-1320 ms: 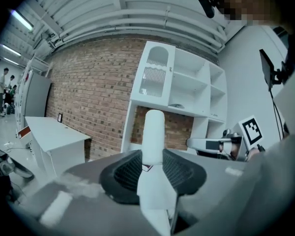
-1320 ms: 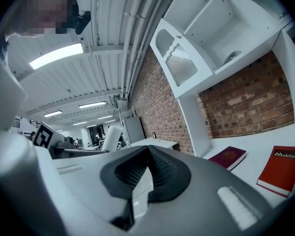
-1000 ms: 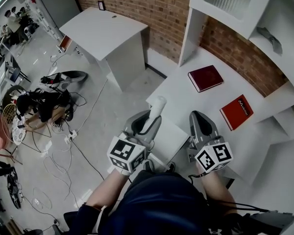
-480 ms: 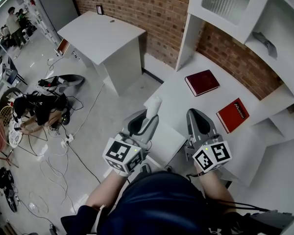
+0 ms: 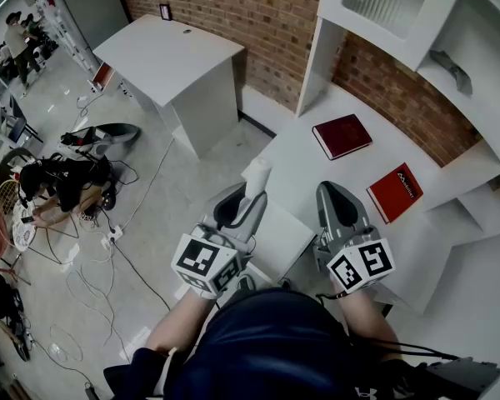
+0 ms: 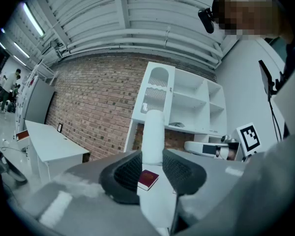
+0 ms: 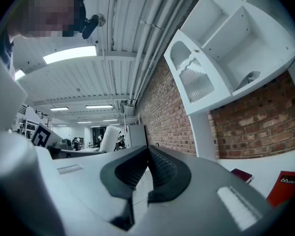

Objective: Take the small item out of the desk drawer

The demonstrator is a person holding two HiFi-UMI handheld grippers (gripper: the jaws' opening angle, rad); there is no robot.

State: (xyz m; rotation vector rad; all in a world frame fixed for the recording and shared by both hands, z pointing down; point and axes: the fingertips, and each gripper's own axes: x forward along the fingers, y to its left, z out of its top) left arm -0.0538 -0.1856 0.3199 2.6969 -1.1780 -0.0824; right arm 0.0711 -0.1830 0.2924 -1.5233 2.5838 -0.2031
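Left tool [image 5: 246, 200] pinching the small white item [image 5: 257, 177]; item stands upright between the jaws and pokes out past their tips, over the near left corner of the white counter [image 5: 304, 169]. Right tool [image 5: 333, 192] near it, level, jaws pressed together, nothing between them. Further back on counter: dark red book [image 5: 342, 135], then brighter red book [image 5: 394, 192] to its right, apart.

white tube [image 5: 257, 176]: lower end buried between left tool [image 5: 248, 198] jaws; red book [image 7: 285, 188] clipped at 4 o'clock edge.
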